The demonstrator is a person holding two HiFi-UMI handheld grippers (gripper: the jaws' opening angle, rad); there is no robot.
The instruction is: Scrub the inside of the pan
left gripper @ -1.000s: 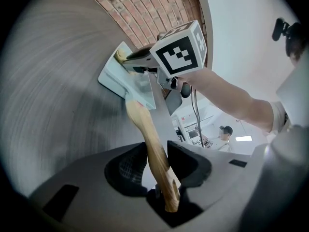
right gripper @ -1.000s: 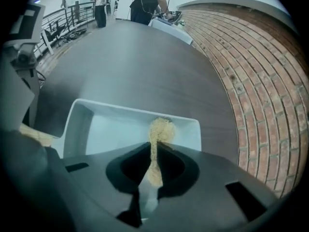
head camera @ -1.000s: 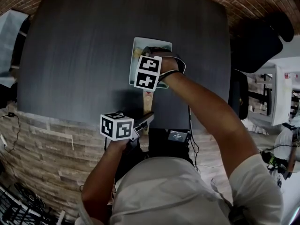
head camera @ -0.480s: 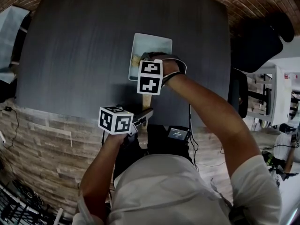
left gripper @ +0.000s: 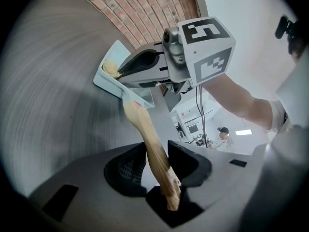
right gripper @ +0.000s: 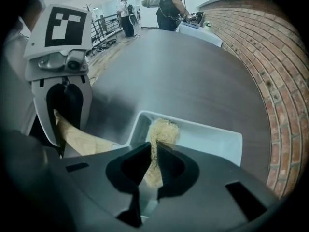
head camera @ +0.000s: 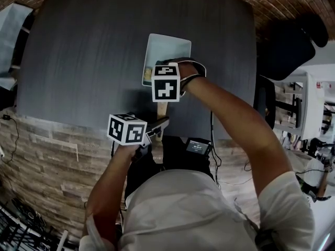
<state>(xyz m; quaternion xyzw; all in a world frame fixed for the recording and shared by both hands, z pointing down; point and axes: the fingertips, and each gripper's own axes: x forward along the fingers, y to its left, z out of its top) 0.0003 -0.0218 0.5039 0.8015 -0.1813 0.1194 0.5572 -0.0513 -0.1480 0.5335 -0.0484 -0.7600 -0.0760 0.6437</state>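
A pale rectangular pan (head camera: 163, 50) with a wooden handle (head camera: 162, 109) lies on the dark table (head camera: 89, 51). My left gripper (head camera: 158, 125) is shut on the handle's near end, as the left gripper view shows: handle (left gripper: 147, 134) between the left gripper's (left gripper: 154, 156) pads. My right gripper (head camera: 156, 72) is shut on a tan scrubber (right gripper: 161, 131) pressed into the pan's (right gripper: 215, 138) near-left corner. From the left, the scrubber (left gripper: 111, 69) sits in the pan (left gripper: 115, 81) under the right gripper (left gripper: 145, 65). The left gripper (right gripper: 63, 105) and handle (right gripper: 79, 138) show at the left.
The table's near edge (head camera: 78, 120) drops to a stone-faced wall below. A brick wall (right gripper: 270, 57) runs past the table's far side. People stand in the background (right gripper: 171, 1). A small black device (head camera: 198, 146) hangs at the person's waist.
The right gripper with the scrubber has drawn back toward the pan's near-left corner, baring more of the pan floor. The left gripper keeps its hold on the handle.
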